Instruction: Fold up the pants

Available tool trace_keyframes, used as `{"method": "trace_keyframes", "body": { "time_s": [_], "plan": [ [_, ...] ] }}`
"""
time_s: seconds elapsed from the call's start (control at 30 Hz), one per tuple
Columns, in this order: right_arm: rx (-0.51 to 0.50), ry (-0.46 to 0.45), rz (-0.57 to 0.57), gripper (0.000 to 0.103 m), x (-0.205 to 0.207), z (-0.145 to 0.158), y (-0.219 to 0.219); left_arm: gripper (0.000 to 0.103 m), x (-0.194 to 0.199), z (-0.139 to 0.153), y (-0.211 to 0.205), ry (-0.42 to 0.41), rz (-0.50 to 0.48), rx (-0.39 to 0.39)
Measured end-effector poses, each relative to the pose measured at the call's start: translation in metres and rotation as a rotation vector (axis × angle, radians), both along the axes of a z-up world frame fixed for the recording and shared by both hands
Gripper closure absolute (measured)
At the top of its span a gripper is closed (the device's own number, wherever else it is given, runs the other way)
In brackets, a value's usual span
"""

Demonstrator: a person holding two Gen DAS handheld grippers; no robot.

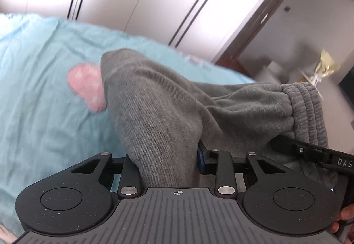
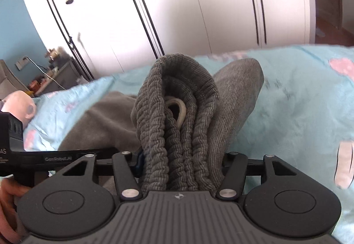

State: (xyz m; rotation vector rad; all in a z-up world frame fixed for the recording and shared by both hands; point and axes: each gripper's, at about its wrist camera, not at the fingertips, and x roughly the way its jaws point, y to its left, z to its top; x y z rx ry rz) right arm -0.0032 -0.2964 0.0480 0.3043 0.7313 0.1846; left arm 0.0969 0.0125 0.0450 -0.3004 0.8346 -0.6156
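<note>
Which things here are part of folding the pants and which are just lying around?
Part of the job:
- grey pants
- elastic waistband
- left gripper, shut on the pants
- right gripper, shut on the waistband
- blue bedsheet underneath

Just lying about:
- white wardrobe
- cluttered side table

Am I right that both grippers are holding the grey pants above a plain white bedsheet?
Not quite: the bedsheet is light blue with pink shapes, as the left wrist view shows. The rest holds: the left gripper and right gripper both clamp the grey pants.
</note>
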Motion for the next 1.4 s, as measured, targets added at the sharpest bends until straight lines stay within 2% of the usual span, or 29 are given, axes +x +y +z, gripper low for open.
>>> {"method": "trace_keyframes", "body": {
  "time_s": [0.2,0.27,0.3,0.33,0.37,0.4,0.43,0.47,0.5,0.53,0.6,0.67,0.73,0.8,0.87,0.93,0.97,1.0,1.07,1.13,1.2,1.23,1.3,1.33,1.37,1.4],
  "plan": [
    [0.036,-0.067,-0.013,0.047,0.038,0.016,-0.007,0.069,0.026,0.018,0.008,-0.092,0.064,-0.012],
    [0.043,-0.083,0.012,0.046,0.055,0.015,-0.011,0.065,0.038,0.016,0.011,-0.098,0.081,0.001],
    [0.026,-0.092,0.020,0.045,0.064,0.013,-0.013,0.053,0.046,0.010,0.011,-0.089,0.091,0.030],
    [0.009,-0.082,0.022,0.040,0.072,0.009,-0.015,0.043,0.051,0.002,0.012,-0.069,0.130,0.081],
    [-0.027,-0.051,0.019,0.026,0.080,0.005,-0.019,0.040,0.054,-0.006,0.014,-0.042,0.179,0.130],
    [-0.115,-0.013,-0.017,0.018,0.087,0.000,-0.020,0.039,0.056,-0.015,0.020,-0.009,0.233,0.168],
    [-0.227,0.006,-0.045,0.014,0.089,-0.002,-0.019,0.034,0.055,-0.024,0.027,0.012,0.284,0.198],
    [-0.316,0.000,-0.069,0.014,0.086,-0.003,-0.016,0.029,0.051,-0.028,0.034,0.013,0.307,0.192],
    [-0.375,-0.017,-0.100,0.014,0.080,-0.001,-0.014,0.028,0.046,-0.028,0.042,0.013,0.340,0.161],
    [-0.389,-0.040,-0.112,0.014,0.072,0.003,-0.014,0.028,0.043,-0.023,0.046,0.017,0.379,0.146],
    [-0.302,-0.095,-0.108,0.013,0.055,0.011,-0.012,0.026,0.033,-0.008,0.049,-0.024,0.393,0.113],
    [-0.162,-0.153,-0.086,0.013,0.043,0.015,-0.002,0.019,0.020,0.005,0.046,-0.077,0.363,0.051],
    [-0.033,-0.196,-0.055,0.013,0.035,0.013,0.007,0.008,0.010,0.011,0.040,-0.104,0.310,0.002],
    [0.072,-0.187,-0.031,0.020,0.035,0.002,0.014,0.008,0.008,0.004,0.031,-0.080,0.250,0.015],
    [0.102,-0.101,-0.032,0.058,0.045,-0.018,0.023,0.008,0.008,-0.011,0.018,-0.012,0.221,0.098],
    [0.029,-0.002,-0.064,0.067,0.049,-0.048,0.021,0.008,0.009,-0.030,0.010,0.045,0.246,0.223],
    [-0.002,0.010,-0.074,0.088,0.048,-0.061,0.017,0.006,0.014,-0.040,0.007,0.095,0.259,0.295],
    [-0.014,-0.001,-0.087,0.100,0.041,-0.071,0.008,0.005,0.016,-0.045,0.010,0.141,0.270,0.281],
    [0.095,-0.002,-0.108,0.103,0.032,-0.074,-0.009,0.005,0.014,-0.041,0.024,0.165,0.308,0.220],
    [0.157,0.019,-0.158,0.103,0.023,-0.065,-0.017,0.005,0.011,-0.040,0.034,0.175,0.370,0.244],
    [0.151,0.010,-0.190,0.103,0.010,-0.057,-0.016,0.004,0.006,-0.043,0.038,0.213,0.390,0.232],
    [0.110,0.012,-0.197,0.103,0.004,-0.056,-0.014,0.004,0.003,-0.043,0.038,0.227,0.394,0.239],
    [0.057,0.033,-0.212,0.103,-0.014,-0.056,-0.012,0.004,-0.005,-0.037,0.033,0.220,0.394,0.290],
    [0.032,0.079,-0.237,0.091,-0.021,-0.055,-0.012,0.004,-0.010,-0.036,0.031,0.213,0.393,0.324],
    [0.003,0.128,-0.266,0.055,-0.026,-0.053,-0.023,0.004,-0.017,-0.032,0.029,0.206,0.398,0.344],
    [0.003,0.147,-0.289,0.039,-0.037,-0.055,-0.026,0.004,-0.024,-0.028,0.030,0.197,0.407,0.349]
  ]
}}
